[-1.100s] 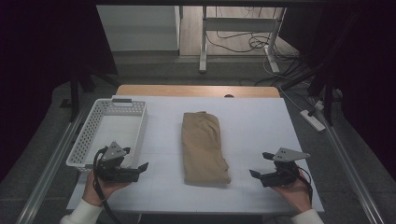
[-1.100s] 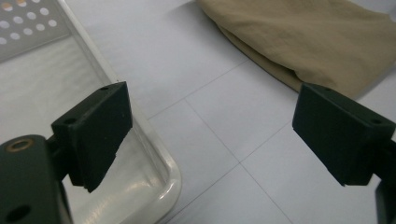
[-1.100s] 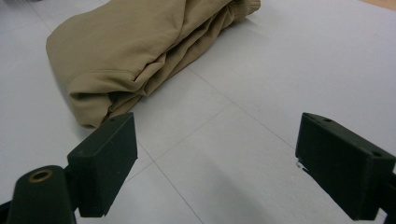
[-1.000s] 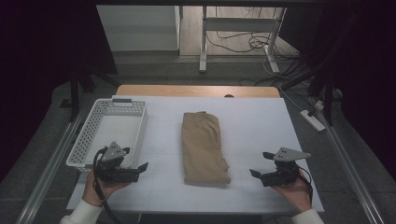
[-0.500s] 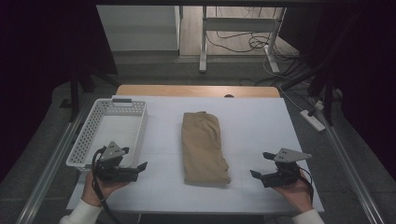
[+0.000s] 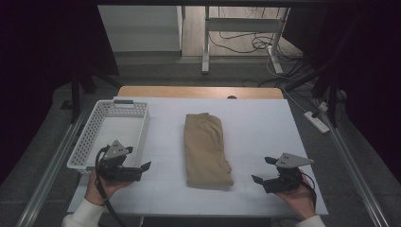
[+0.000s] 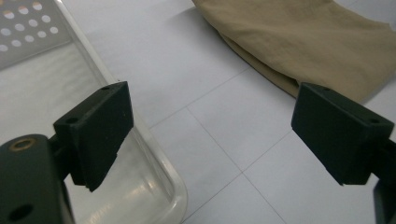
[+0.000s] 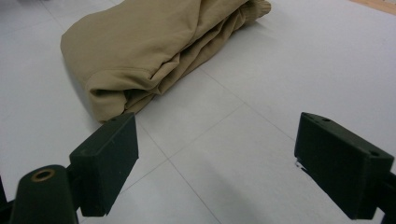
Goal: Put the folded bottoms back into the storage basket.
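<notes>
Right now both my grippers sit low over the white worktop (image 6: 265,127) and hold nothing. My left gripper (image 6: 144,166) has its fingers (image 7: 95,130) spread wide, and so does my right gripper (image 6: 264,170), fingers (image 8: 108,158) wide apart too.

The folded tan cloth (image 6: 206,149) lies flat between my two sets of fingers, apart from both. Seen from my right fingers, its thick folded corner (image 8: 116,95) is just ahead and a bit to the left. Seen from my left fingers, its edge (image 7: 299,51) is farther ahead and to the right. The white basket (image 6: 85,142) is right beside my left fingers, and its clear rim (image 7: 159,168) is almost under one of them.

I think a few things could go wrong. If I pinch only the top layer, the fold may open and the cloth could flop loose. If my two grippers lift at different times, it may sag and slide out. If I swing my left fingers without looking, they could bump the basket rim and push it. If I grab too near the edge, the cloth could slip free.
</notes>
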Available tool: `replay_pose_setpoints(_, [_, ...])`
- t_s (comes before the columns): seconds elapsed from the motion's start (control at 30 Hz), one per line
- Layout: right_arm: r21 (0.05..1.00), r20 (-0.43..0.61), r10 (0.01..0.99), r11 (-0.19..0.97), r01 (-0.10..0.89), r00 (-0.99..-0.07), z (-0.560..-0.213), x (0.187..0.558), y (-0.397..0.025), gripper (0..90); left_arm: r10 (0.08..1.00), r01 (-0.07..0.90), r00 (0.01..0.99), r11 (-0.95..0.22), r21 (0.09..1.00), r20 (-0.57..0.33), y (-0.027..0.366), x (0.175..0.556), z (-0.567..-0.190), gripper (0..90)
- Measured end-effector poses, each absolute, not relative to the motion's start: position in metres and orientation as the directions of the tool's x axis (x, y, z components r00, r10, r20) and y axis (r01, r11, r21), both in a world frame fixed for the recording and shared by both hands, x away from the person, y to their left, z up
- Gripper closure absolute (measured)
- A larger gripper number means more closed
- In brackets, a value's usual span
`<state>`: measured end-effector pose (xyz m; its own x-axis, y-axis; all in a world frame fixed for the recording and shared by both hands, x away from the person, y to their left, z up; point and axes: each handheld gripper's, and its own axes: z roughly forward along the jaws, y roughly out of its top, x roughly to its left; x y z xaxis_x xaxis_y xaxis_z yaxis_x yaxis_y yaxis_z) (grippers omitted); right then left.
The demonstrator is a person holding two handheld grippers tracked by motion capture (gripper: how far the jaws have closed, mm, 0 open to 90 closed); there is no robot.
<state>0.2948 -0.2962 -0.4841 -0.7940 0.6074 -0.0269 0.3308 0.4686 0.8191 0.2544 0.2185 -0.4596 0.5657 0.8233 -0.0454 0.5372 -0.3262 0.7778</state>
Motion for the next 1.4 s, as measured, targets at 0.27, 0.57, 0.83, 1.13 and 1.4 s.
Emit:
replay_pose_setpoints(0.27, [0.825,-0.020,0.596,0.464,0.323,-0.803,-0.481,0.296,-0.292,13.5,0.822,0.534,0.568,-0.333,0.777,-0.038,0.217,0.254,-0.459,12.6])
replay_pose_setpoints(0.57, [0.832,-0.032,0.557,0.475,0.286,-0.830,-0.470,0.298,-0.274,13.9,0.824,0.540,0.566,-0.332,0.774,-0.041,0.218,0.255,-0.460,12.7])
replay_pose_setpoints(0.83, [0.822,-0.034,0.518,0.500,0.270,-0.855,-0.467,0.302,-0.258,14.4,0.823,0.540,0.567,-0.334,0.773,-0.041,0.216,0.256,-0.461,12.6])
replay_pose_setpoints(1.13, [0.815,-0.036,0.490,0.518,0.259,-0.871,-0.467,0.304,-0.246,14.4,0.822,0.542,0.568,-0.340,0.768,-0.037,0.216,0.256,-0.461,12.4])
replay_pose_setpoints(1.4, [0.809,-0.034,0.475,0.529,0.255,-0.879,-0.466,0.305,-0.237,14.5,0.823,0.546,0.567,-0.341,0.765,-0.038,0.216,0.257,-0.462,12.3])
